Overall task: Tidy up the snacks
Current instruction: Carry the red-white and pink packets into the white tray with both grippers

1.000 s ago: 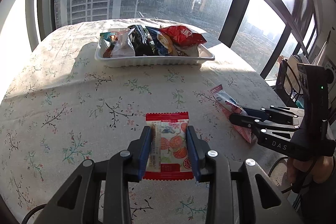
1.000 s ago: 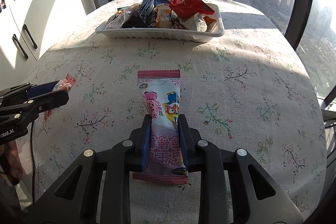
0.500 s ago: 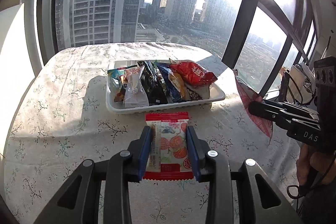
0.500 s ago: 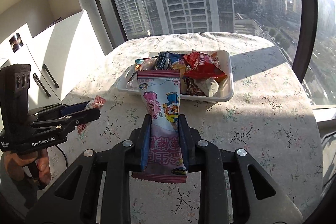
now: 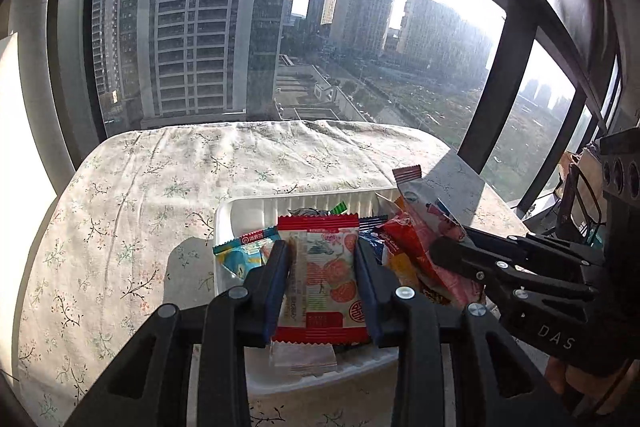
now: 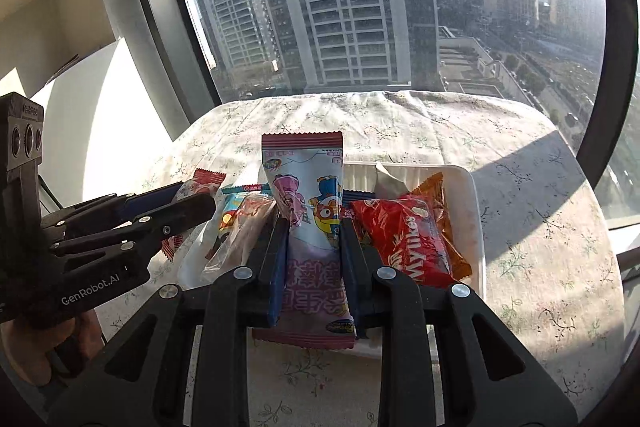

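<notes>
Here both jaws pinch snack packets over the crowded tray [image 5: 236, 211], its far strip bare.

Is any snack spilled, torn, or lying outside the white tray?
Nothing stands out. The white tray holds a loose pile of packets. The left claw grips a red-edged packet, the right claw a cartoon packet, both above it.

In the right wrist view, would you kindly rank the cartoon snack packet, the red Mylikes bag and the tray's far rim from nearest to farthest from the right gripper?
1. Cartoon snack packet: clamped in the right gripper.
2. Red Mylikes bag: just right of the fingers, lying in the tray.
3. Tray's far rim: beyond the bag, towards the window.
</notes>
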`<act>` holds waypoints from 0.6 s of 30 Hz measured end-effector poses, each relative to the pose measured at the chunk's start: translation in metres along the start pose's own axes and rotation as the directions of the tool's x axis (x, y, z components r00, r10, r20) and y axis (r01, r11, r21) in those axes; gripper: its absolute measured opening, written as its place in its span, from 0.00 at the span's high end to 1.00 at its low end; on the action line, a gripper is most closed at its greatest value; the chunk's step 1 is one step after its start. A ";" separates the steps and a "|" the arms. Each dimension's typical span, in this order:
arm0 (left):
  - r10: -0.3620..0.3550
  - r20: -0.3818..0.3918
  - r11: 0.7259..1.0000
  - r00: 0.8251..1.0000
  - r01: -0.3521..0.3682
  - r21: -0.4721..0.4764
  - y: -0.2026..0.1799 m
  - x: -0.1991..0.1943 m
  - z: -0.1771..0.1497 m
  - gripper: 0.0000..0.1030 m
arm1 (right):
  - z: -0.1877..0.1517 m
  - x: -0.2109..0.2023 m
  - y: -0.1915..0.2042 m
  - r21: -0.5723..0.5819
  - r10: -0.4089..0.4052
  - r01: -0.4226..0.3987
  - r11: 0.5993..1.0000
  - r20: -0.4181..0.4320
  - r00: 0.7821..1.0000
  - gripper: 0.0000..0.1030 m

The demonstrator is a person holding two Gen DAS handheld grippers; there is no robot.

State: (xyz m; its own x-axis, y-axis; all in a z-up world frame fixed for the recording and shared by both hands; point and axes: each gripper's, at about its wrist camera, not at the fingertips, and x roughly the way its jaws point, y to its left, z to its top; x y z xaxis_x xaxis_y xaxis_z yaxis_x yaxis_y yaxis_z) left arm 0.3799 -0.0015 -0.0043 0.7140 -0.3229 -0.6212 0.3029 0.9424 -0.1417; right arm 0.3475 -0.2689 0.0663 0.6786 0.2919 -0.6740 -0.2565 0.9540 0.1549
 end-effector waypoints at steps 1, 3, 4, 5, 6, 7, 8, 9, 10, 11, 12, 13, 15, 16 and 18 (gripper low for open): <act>-0.005 -0.007 1.000 1.000 0.005 -0.002 0.000 0.007 0.000 0.66 | 0.002 0.008 0.001 -0.005 -0.006 0.006 1.000 -0.007 1.000 0.78; -0.010 -0.016 1.000 1.000 0.010 -0.004 -0.001 0.020 -0.003 0.66 | 0.005 0.023 -0.001 -0.014 -0.027 0.027 1.000 -0.013 1.000 0.78; -0.012 -0.021 1.000 1.000 0.012 -0.006 0.000 0.026 -0.005 0.66 | 0.004 0.027 -0.001 -0.012 -0.034 0.034 0.999 -0.014 0.999 0.78; -0.011 -0.030 1.000 0.999 0.011 -0.004 0.000 0.032 -0.007 0.66 | 0.004 0.032 -0.003 -0.010 -0.040 0.039 0.999 -0.018 0.999 0.78; -0.009 -0.035 1.000 0.999 0.009 -0.001 0.001 0.036 -0.009 0.66 | 0.001 0.035 -0.004 -0.008 -0.046 0.046 0.999 -0.022 0.999 0.78; -0.008 -0.036 1.000 0.999 0.008 -0.002 0.002 0.040 -0.010 0.66 | -0.001 0.040 -0.007 -0.006 -0.051 0.051 0.999 -0.027 0.998 0.78; -0.008 -0.034 1.000 0.999 0.008 -0.003 0.004 0.043 -0.012 0.66 | -0.002 0.044 -0.009 -0.002 -0.054 0.054 0.999 -0.032 0.998 0.78; -0.005 -0.033 1.000 0.999 0.005 -0.004 0.005 0.045 -0.013 0.65 | -0.003 0.048 -0.011 0.003 -0.055 0.055 0.998 -0.036 0.998 0.78; -0.003 -0.032 1.000 0.999 0.002 -0.003 0.005 0.046 -0.013 0.65 | -0.004 0.053 -0.012 0.004 -0.055 0.055 0.998 -0.041 0.998 0.78; -0.002 -0.030 1.000 1.000 0.002 0.001 0.005 0.047 -0.014 0.65 | -0.005 0.055 -0.012 0.000 -0.058 0.058 0.998 -0.041 0.997 0.78; 0.000 -0.026 1.000 1.000 0.000 0.006 0.005 0.048 -0.016 0.65 | -0.007 0.057 -0.011 -0.007 -0.064 0.064 0.998 -0.039 0.997 0.78; 0.000 -0.022 1.000 1.000 0.001 0.009 0.004 0.049 -0.016 0.65 | -0.008 0.059 -0.010 -0.012 -0.069 0.068 0.998 -0.039 0.997 0.78; -0.005 -0.023 1.000 1.000 0.005 0.012 0.005 0.053 -0.019 0.64 | -0.012 0.059 -0.011 -0.018 -0.074 0.074 0.997 -0.042 0.996 0.77; -0.004 -0.023 1.000 1.000 0.004 0.012 0.005 0.054 -0.019 0.62 | -0.014 0.060 -0.012 -0.020 -0.079 0.078 0.997 -0.043 0.996 0.77; -0.004 -0.019 1.000 1.000 0.004 0.012 0.006 0.057 -0.021 0.59 | -0.017 0.064 -0.013 -0.019 -0.081 0.080 0.997 -0.043 0.996 0.76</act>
State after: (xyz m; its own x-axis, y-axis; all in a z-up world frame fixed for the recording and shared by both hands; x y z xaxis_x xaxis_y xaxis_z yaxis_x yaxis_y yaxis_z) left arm 0.4091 -0.0125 -0.0566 0.7004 -0.3249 -0.6355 0.3136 0.9399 -0.1349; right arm 0.3828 -0.2633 0.0090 0.6671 0.2107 -0.7145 -0.2144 0.9729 0.0867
